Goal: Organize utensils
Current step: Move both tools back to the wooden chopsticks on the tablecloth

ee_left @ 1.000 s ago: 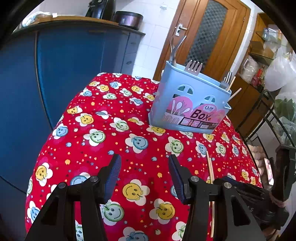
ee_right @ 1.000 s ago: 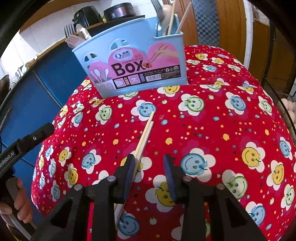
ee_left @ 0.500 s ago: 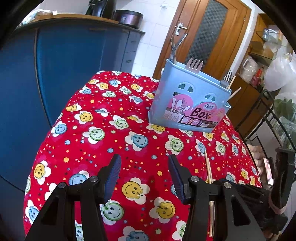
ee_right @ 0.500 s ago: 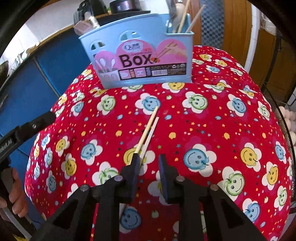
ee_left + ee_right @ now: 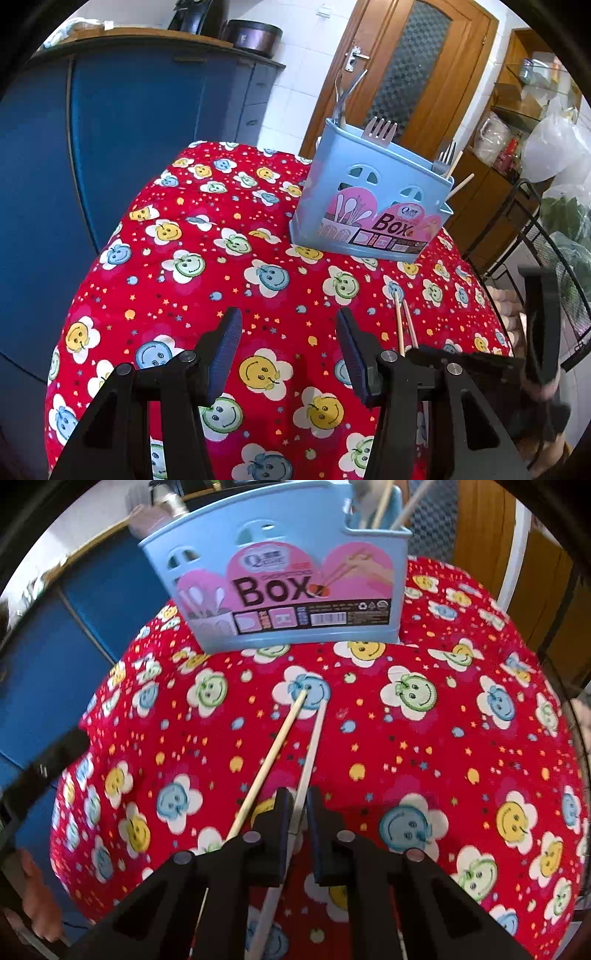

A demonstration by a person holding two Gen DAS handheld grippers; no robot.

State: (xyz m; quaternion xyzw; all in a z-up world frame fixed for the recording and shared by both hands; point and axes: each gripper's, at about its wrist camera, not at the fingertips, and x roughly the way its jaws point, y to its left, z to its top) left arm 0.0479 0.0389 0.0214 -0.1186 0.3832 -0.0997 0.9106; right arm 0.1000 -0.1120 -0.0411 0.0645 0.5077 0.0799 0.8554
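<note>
Bright, even daylight in here, no hard shadows on the red tablecloth (image 5: 207, 280). Left wrist view is sharp; white tiled wall (image 5: 295, 70) nearly washed out, plastic bags (image 5: 554, 147) at right glare white. Right wrist view is softer w/ motion blur, esp. the blue utensil box (image 5: 288, 576) & left edge. Both fisheye: black vignette round corners, straight lines bow hard near edges.

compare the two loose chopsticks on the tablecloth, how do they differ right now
The paler chopstick runs between the right gripper fingers, which are closed on it; the tan chopstick lies outside them, to their left, ungripped. The tan one angles more to the left, so the pair spreads toward the gripper. Both are thin wooden sticks pointing toward the blue box.
</note>
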